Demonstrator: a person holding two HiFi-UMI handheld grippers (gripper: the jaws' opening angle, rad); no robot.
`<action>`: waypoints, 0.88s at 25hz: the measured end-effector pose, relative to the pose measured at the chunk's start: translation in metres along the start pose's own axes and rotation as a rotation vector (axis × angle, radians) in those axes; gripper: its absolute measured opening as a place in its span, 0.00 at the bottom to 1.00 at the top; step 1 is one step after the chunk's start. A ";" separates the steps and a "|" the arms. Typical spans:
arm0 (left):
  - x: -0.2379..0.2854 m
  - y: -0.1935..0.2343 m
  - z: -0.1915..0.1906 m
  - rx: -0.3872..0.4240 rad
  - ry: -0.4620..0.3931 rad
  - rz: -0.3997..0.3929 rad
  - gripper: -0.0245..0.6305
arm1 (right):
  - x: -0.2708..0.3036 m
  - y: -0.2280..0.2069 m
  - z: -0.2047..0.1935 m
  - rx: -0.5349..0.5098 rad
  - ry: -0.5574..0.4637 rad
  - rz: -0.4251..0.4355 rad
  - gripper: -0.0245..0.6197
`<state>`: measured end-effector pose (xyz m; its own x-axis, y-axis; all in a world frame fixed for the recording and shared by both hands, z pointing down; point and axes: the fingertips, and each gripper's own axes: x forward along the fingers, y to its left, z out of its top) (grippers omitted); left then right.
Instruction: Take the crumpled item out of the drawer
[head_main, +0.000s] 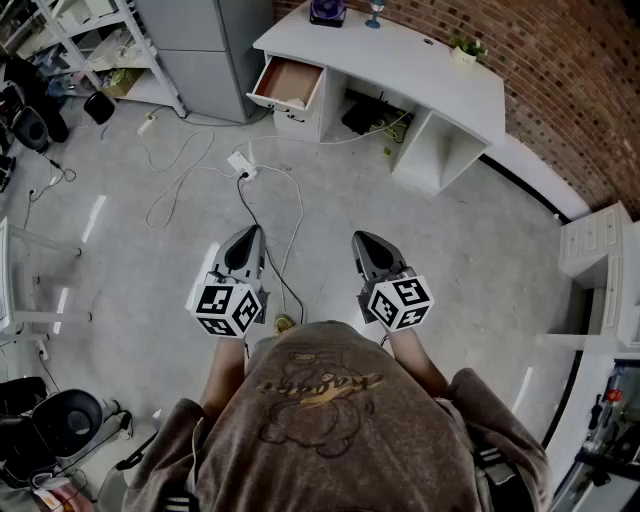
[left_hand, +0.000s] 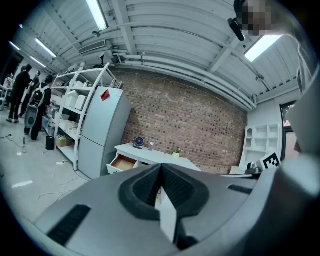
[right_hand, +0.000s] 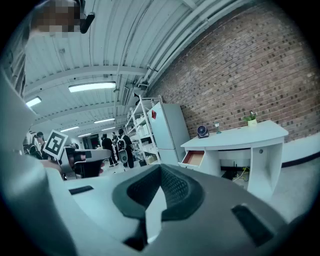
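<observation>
The open drawer (head_main: 288, 82) juts out of the left end of a white desk (head_main: 420, 70) by the brick wall, well ahead of me. Its brown inside shows; from here I make out no crumpled item in it. My left gripper (head_main: 254, 231) and right gripper (head_main: 358, 238) hover side by side at waist height over the floor, far short of the desk. Both are shut with nothing between the pads. The drawer (left_hand: 123, 162) appears beyond the left gripper (left_hand: 161, 166). It also shows as a small drawer (right_hand: 194, 158) beyond the right gripper (right_hand: 160, 168).
Cables (head_main: 285, 205) and a power strip (head_main: 243, 165) lie on the concrete floor between me and the desk. A grey fridge (head_main: 205, 50) and a shelving rack (head_main: 85, 40) stand left of the desk. A white shelf unit (head_main: 600, 265) is at right, a black chair (head_main: 60, 425) at lower left. People (left_hand: 22, 95) stand far left.
</observation>
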<state>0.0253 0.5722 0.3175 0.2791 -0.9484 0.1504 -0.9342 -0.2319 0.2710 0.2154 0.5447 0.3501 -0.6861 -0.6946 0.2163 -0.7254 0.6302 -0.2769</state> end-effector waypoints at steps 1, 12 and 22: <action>0.001 0.000 -0.001 0.000 0.002 -0.002 0.05 | 0.001 0.000 -0.001 0.000 0.003 0.000 0.03; 0.002 0.025 -0.003 0.001 0.026 -0.053 0.05 | 0.019 0.022 -0.008 0.022 0.004 -0.011 0.03; 0.012 0.059 -0.006 0.004 0.039 -0.143 0.05 | 0.047 0.045 -0.028 0.023 0.001 -0.064 0.03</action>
<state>-0.0253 0.5488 0.3411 0.4177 -0.8966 0.1473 -0.8853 -0.3651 0.2881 0.1488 0.5505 0.3741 -0.6386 -0.7327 0.2354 -0.7662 0.5767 -0.2836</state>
